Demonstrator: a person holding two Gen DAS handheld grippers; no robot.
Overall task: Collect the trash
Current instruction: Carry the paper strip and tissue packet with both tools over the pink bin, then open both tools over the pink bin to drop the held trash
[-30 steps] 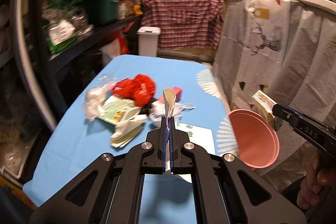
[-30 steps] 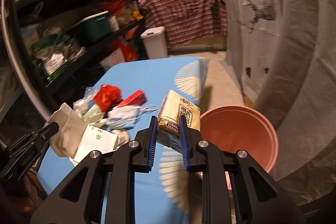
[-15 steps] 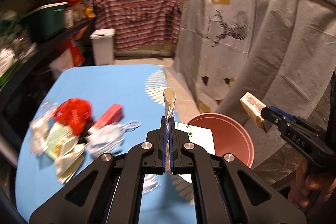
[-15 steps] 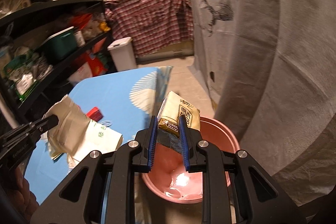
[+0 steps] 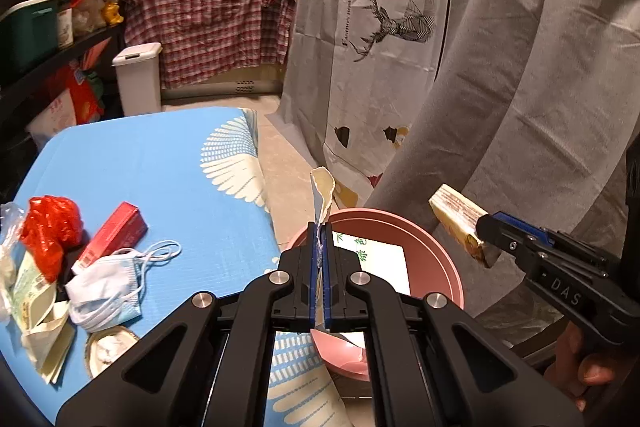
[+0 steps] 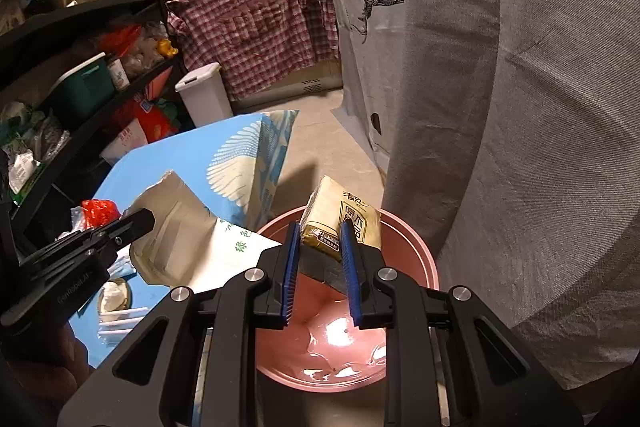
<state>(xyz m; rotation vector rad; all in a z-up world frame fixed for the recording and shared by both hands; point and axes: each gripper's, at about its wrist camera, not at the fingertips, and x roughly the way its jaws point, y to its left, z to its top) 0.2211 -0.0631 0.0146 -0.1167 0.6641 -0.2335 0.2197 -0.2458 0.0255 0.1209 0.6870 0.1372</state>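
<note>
From the left wrist camera, we see our left tool (image 5: 319, 259) pinched tight on a white paper bag (image 5: 322, 191), whose crumpled top sticks up between the blue pads while its printed body hangs over the pink basin (image 5: 436, 259). The basin sits just beside the near right edge of the blue surface (image 5: 168, 163). On the surface, left of the basin, lie a blue face mask (image 5: 110, 283), a red box (image 5: 114, 235), a red plastic bag (image 5: 50, 227) and a small round foil lid (image 5: 108, 349). To the basin's right, our right tool (image 5: 482, 227) clamps a tan tissue pack (image 5: 460, 219) above the rim.

From the right wrist camera, our right tool (image 6: 320, 259) grips the tan tissue pack (image 6: 342, 223) by its lower end, holding it directly over the pink basin (image 6: 424, 259), which holds a little shiny liquid at the bottom. Left of the basin, our left tool (image 6: 144, 217) holds the white paper bag (image 6: 180, 227), its lower corner reaching over the basin's rim. Behind the bag lies the blue surface (image 6: 200, 155).
</note>
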